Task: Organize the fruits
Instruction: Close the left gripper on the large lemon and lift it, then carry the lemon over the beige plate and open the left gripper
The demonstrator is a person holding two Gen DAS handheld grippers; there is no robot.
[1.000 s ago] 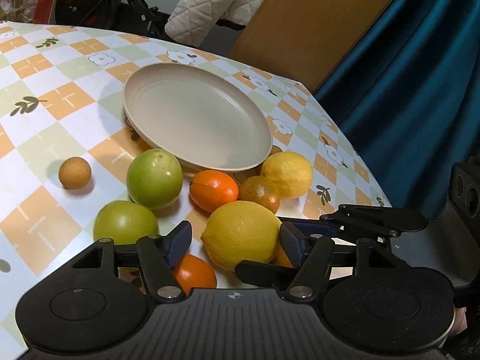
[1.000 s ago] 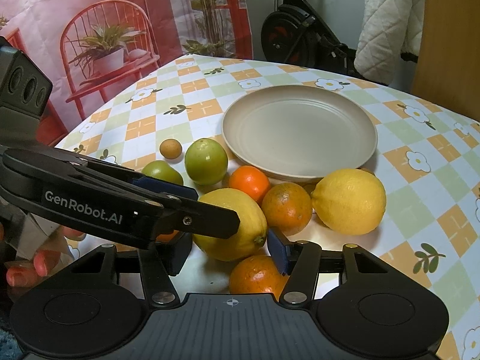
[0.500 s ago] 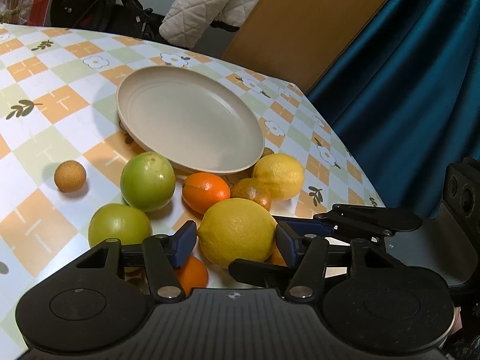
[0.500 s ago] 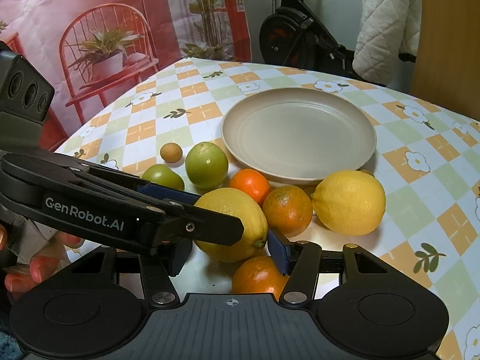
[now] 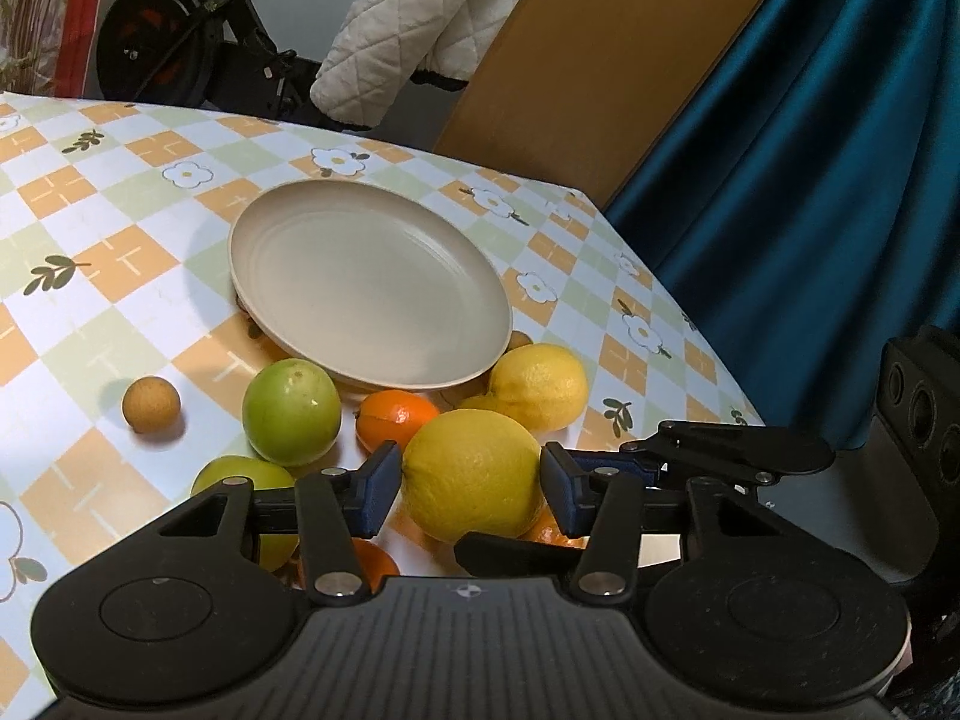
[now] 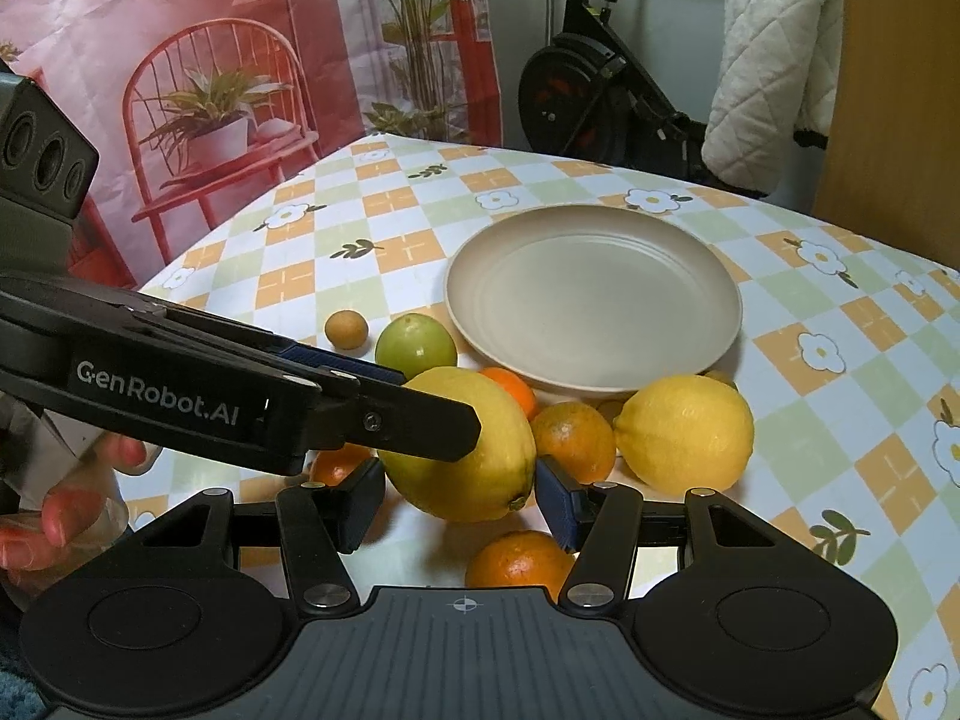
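Observation:
A large yellow lemon (image 5: 471, 474) sits between the blue pads of my left gripper (image 5: 468, 480), whose jaws are closing and touch it on both sides. In the right wrist view the same lemon (image 6: 462, 450) hangs just above the cloth, with a left finger (image 6: 414, 420) lying across it. My right gripper (image 6: 459, 498) stands open close behind it, with an orange (image 6: 519, 558) on the table below its fingers. An empty beige plate (image 5: 366, 282) lies beyond the fruit. Near it are a second lemon (image 5: 540, 384), two green fruits (image 5: 291, 411) and a mandarin (image 5: 396, 417).
A small brown round fruit (image 5: 150, 405) lies apart at the left. More oranges (image 6: 573, 438) crowd the plate's near rim. The table edge (image 5: 690, 324) drops off at the right by a blue curtain (image 5: 810, 210). A hand (image 6: 60, 516) holds the left gripper.
The left jaws have narrowed until the pads meet the lemon, and the gripper has risen a little with it. The right gripper has stayed where it was.

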